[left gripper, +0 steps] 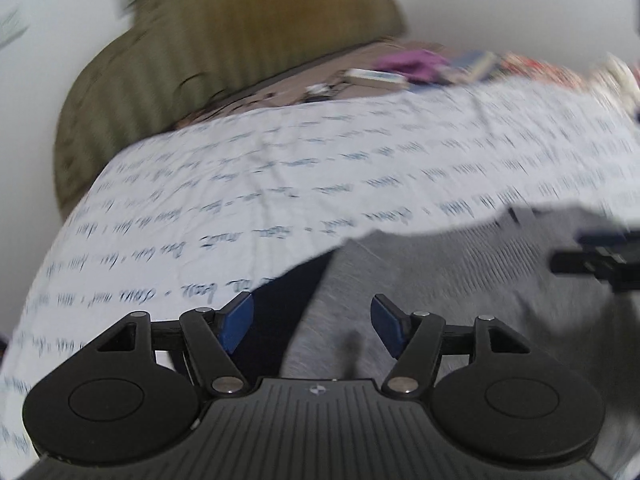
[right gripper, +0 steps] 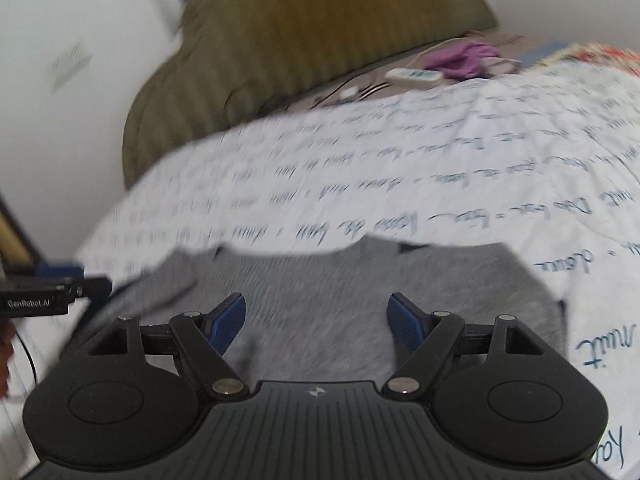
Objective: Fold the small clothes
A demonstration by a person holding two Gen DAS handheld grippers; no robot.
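A small grey garment (left gripper: 432, 280) with dark navy trim lies flat on a white bedsheet printed with blue handwriting (left gripper: 280, 184). My left gripper (left gripper: 312, 322) is open and empty above the garment's left part, where a dark navy piece shows. My right gripper (right gripper: 318, 320) is open and empty above the middle of the grey garment (right gripper: 320, 280). The right gripper shows at the right edge of the left wrist view (left gripper: 600, 258). The left gripper shows at the left edge of the right wrist view (right gripper: 52, 288). Both views are motion-blurred.
A large olive-green pillow (right gripper: 312, 40) leans on the white wall at the back. Behind the sheet lie a purple cloth (right gripper: 464, 58), a white power strip (right gripper: 414, 76) and cables. A colourful patterned cloth (left gripper: 536, 68) sits at the far right.
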